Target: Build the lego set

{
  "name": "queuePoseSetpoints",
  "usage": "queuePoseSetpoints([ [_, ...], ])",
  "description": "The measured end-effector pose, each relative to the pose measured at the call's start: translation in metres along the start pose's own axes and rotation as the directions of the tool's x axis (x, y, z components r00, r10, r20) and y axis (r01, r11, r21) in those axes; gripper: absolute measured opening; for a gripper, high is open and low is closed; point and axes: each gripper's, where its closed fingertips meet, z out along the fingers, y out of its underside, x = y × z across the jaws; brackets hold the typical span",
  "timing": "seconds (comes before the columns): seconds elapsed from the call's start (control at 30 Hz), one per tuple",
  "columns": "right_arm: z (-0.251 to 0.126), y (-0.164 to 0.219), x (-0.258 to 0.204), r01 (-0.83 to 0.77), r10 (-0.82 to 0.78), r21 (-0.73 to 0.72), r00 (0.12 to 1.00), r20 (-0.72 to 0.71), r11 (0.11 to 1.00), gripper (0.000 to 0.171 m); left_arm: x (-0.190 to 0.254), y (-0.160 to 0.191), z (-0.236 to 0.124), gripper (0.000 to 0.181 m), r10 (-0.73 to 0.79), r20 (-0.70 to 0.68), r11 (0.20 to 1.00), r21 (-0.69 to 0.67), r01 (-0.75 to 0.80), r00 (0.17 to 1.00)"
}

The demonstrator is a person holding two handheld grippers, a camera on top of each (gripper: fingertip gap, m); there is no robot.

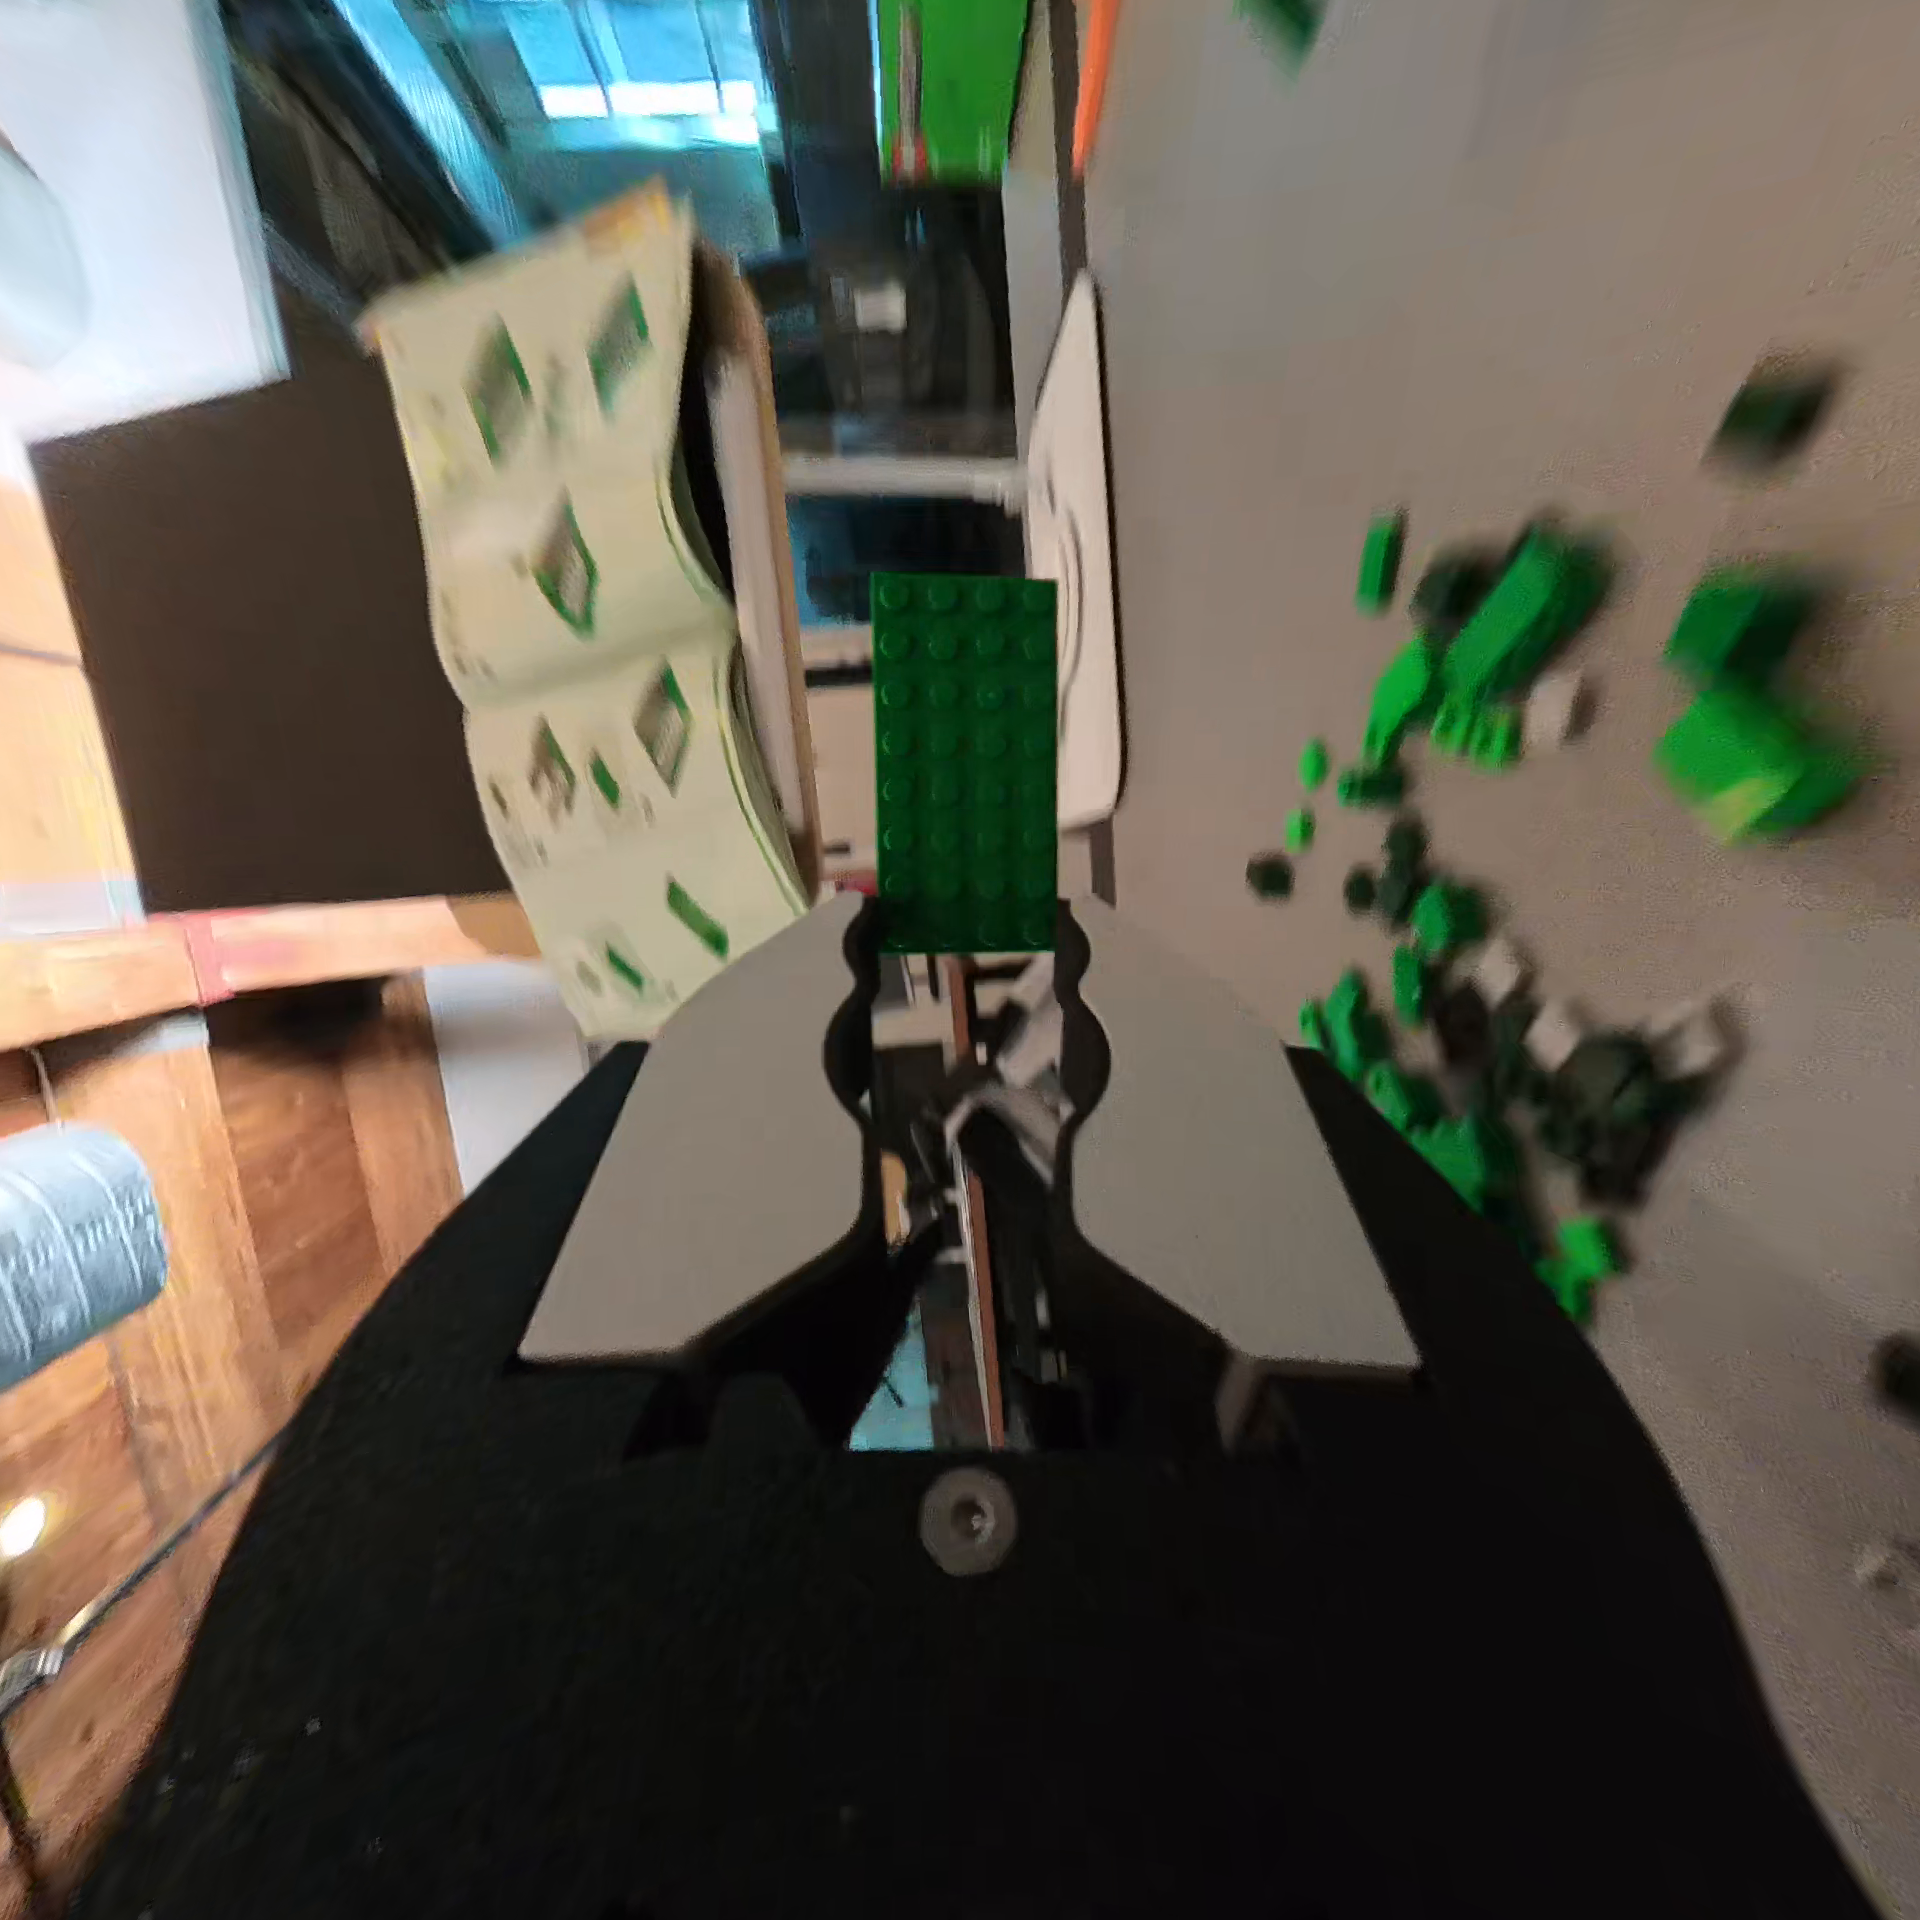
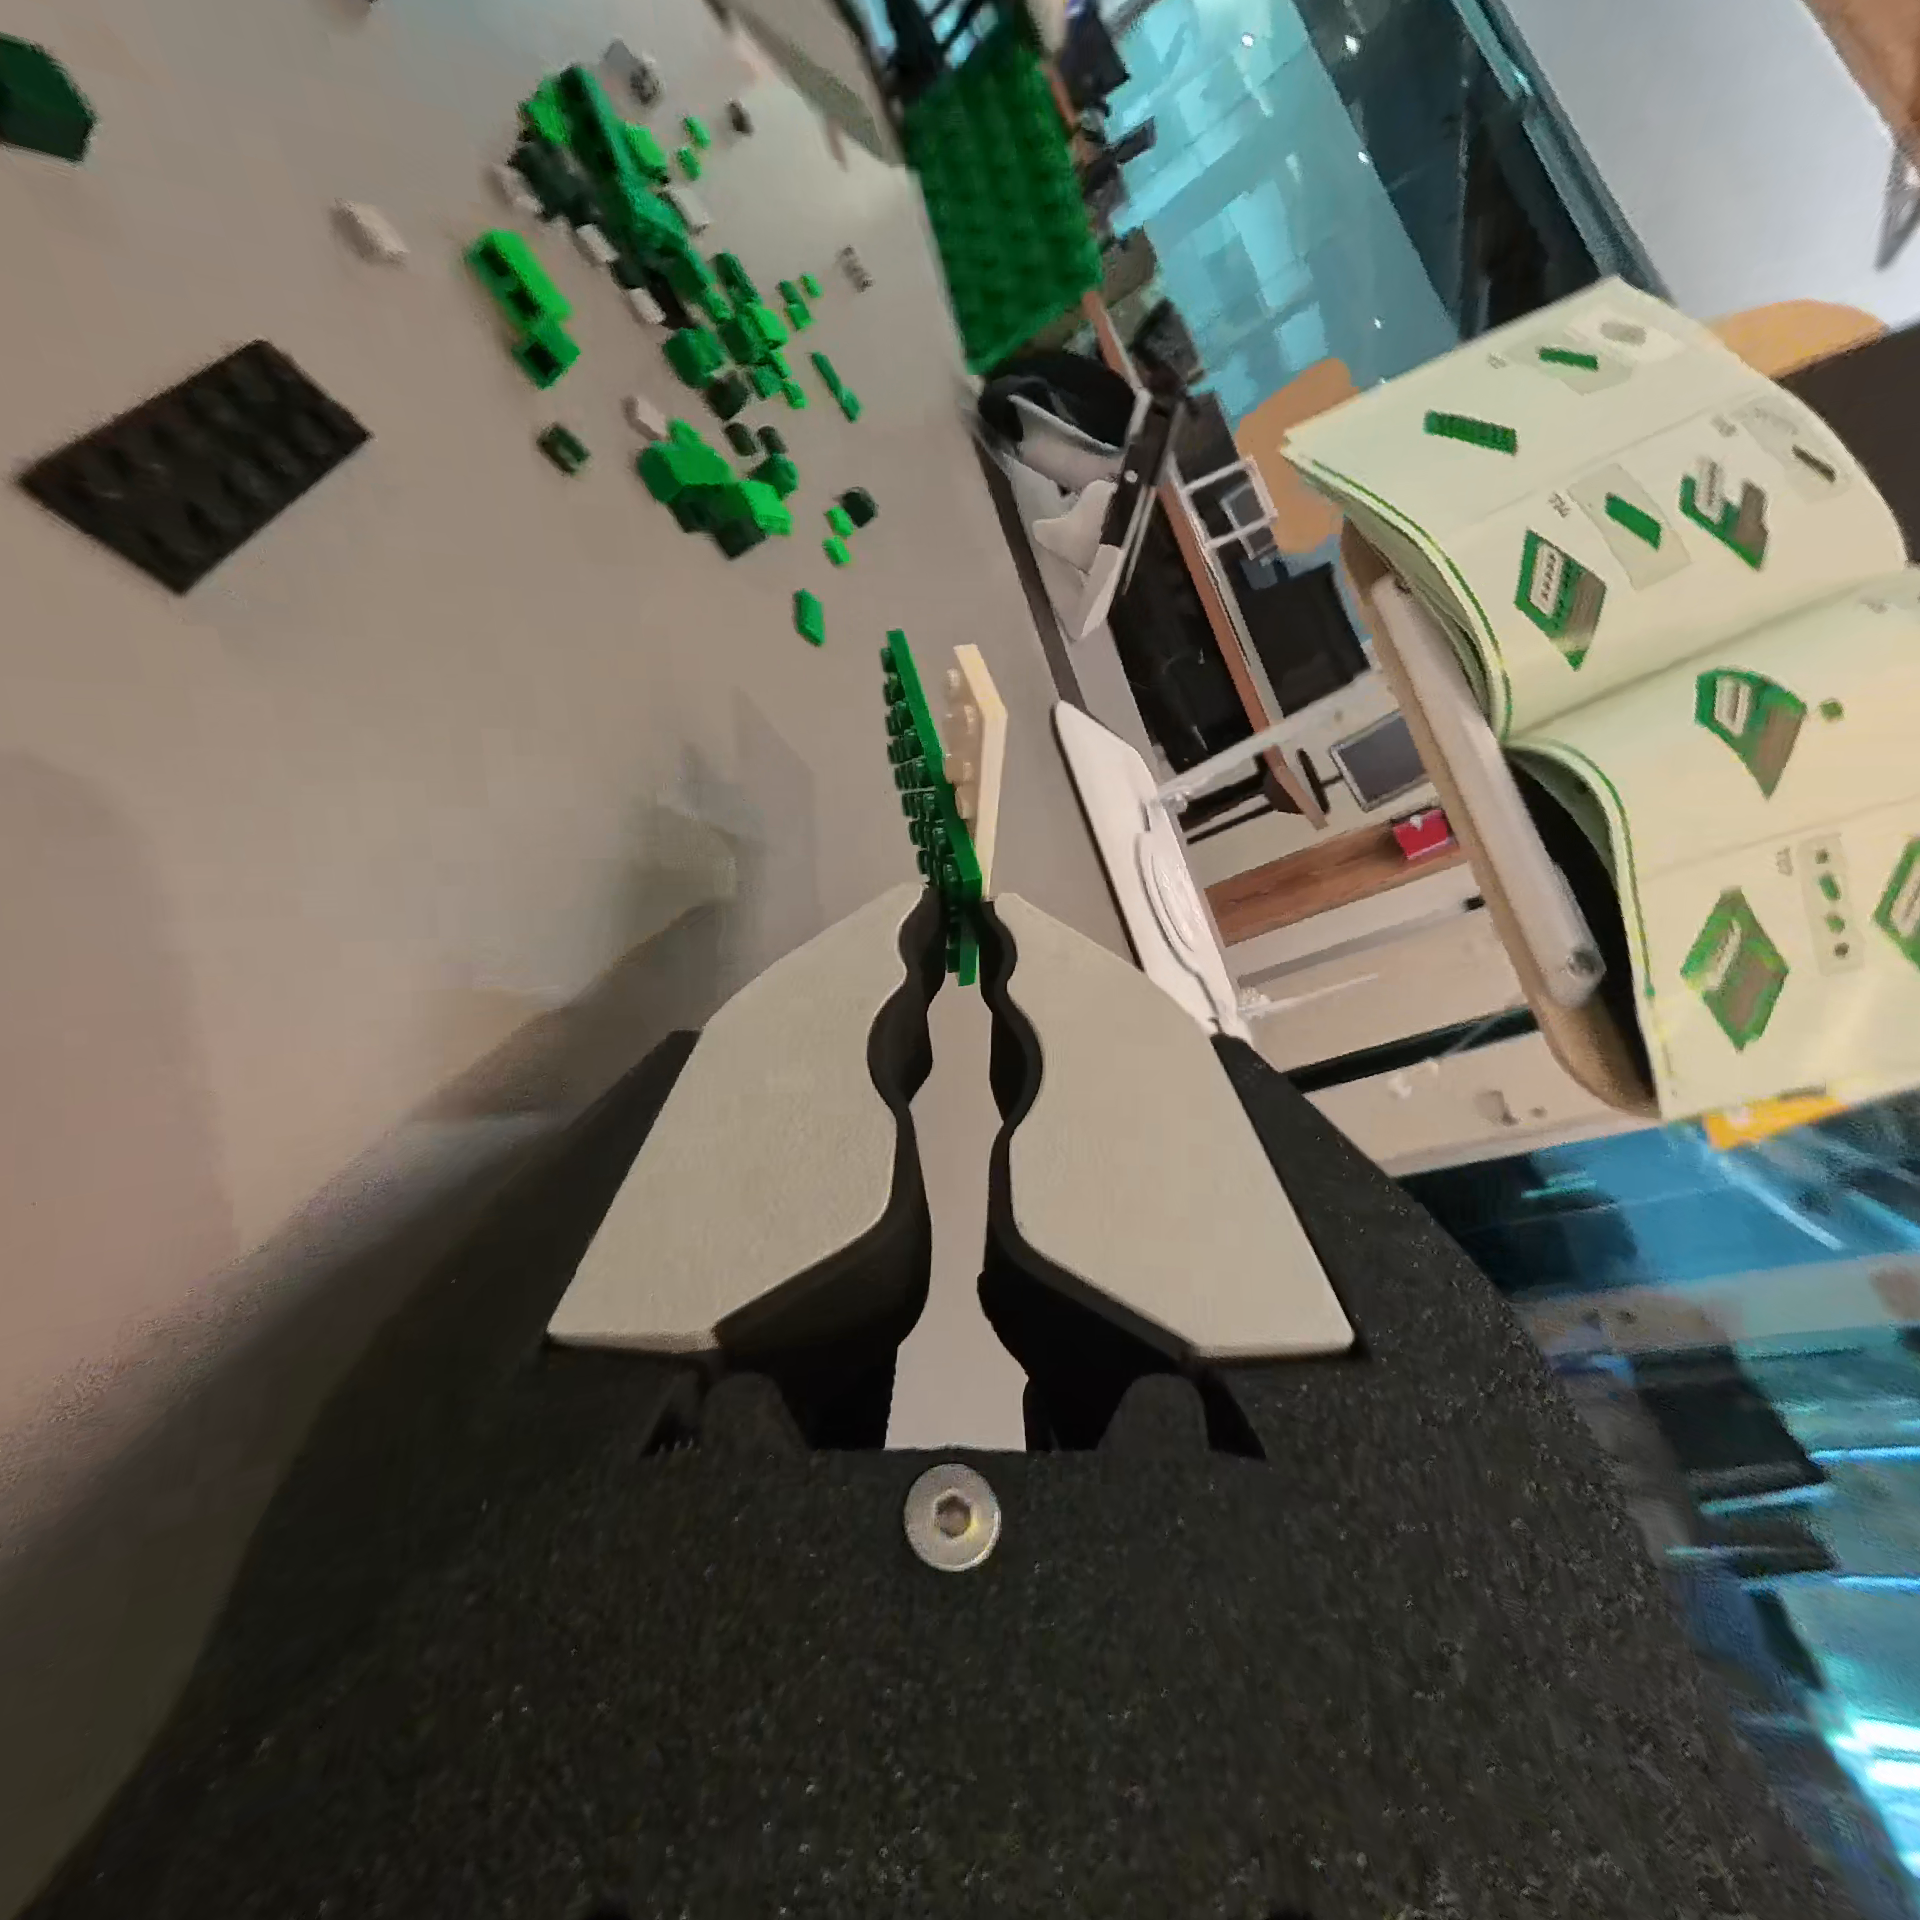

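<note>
Gripping one short end of a dark green plate (image 1: 964,758), the left gripper (image 1: 966,935) holds it in the air, studs to the camera. Right gripper (image 2: 961,925) is clenched edge-on upon a second green plate (image 2: 930,800) with a cream plate (image 2: 982,727) against it (joint unclear). Loose green bricks (image 2: 665,301) lie scattered mid-worktop (image 2: 416,779), a black plate (image 2: 192,462) apart from them. Open instruction booklet (image 2: 1662,665) stands beyond the far edge.
</note>
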Motion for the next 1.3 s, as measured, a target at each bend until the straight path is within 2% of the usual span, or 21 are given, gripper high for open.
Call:
queuePoseSetpoints([
  [0.1, -0.012, 0.014, 0.015, -0.079, 0.079, -0.002, 0.996, -0.030, 0.997, 0.005, 0.004, -0.069, -0.009, 0.032, 0.044, -0.026, 0.987, 0.154, -0.040, 0.999],
  [0.2, -0.028, 0.033, 0.019, -0.084, 0.083, -0.030, 0.996, -0.035, 0.996, 0.005, 0.018, -0.126, -0.013, 0.032, 0.118, -0.058, 0.957, 0.275, -0.097, 0.991],
  [0.37, -0.057, 0.055, 0.023, -0.092, 0.089, -0.058, 0.995, -0.043, 0.994, 0.005, 0.024, -0.180, 0.002, 0.032, 0.210, -0.003, 0.918, 0.345, -0.196, 0.978],
  [0.5, -0.070, 0.069, 0.027, -0.093, 0.089, -0.075, 0.995, -0.044, 0.993, 0.005, 0.036, -0.200, 0.024, 0.032, 0.334, 0.037, 0.895, 0.302, -0.329, 0.942],
  [0.67, -0.074, 0.061, 0.017, -0.055, 0.055, -0.012, 0.998, 0.027, 0.998, 0.005, 0.054, -0.203, 0.023, 0.043, 0.428, -0.003, 0.866, 0.285, -0.410, 0.904],
  [0.83, -0.073, 0.047, -0.004, 0.073, -0.076, 0.038, 0.992, 0.098, 0.997, 0.005, 0.062, -0.191, 0.004, 0.046, 0.456, -0.165, 0.862, 0.325, -0.389, 0.874],
  [0.97, -0.073, 0.042, -0.011, 0.233, -0.237, 0.056, 0.968, 0.081, 0.971, 0.005, 0.062, -0.175, -0.004, 0.029, 0.341, -0.343, 0.926, 0.280, -0.251, 0.875],
  [1.07, -0.069, 0.037, -0.009, 0.398, -0.400, 0.077, 0.916, 0.016, 0.914, 0.005, 0.065, -0.173, -0.009, 0.017, 0.113, -0.530, 0.973, 0.231, 0.015, 0.841],
  [1.1, -0.068, 0.035, -0.010, 0.424, -0.427, 0.096, 0.904, 0.003, 0.900, 0.005, 0.063, -0.172, -0.009, 0.020, 0.030, -0.572, 0.973, 0.204, 0.107, 0.820],
  [1.17, -0.068, 0.028, -0.012, 0.470, -0.473, 0.155, 0.881, -0.021, 0.869, 0.005, 0.060, -0.174, -0.010, 0.028, -0.127, -0.661, 0.942, 0.153, 0.298, 0.740],
  [1.23, -0.066, 0.026, -0.013, 0.499, -0.503, 0.185, 0.864, -0.029, 0.846, 0.005, 0.055, -0.182, -0.010, 0.034, -0.254, -0.736, 0.866, 0.116, 0.486, 0.628],
  [1.3, -0.064, 0.028, -0.016, 0.525, -0.532, 0.204, 0.846, -0.024, 0.826, 0.005, 0.053, -0.190, -0.007, 0.037, -0.315, -0.797, 0.788, 0.083, 0.611, 0.515],
])
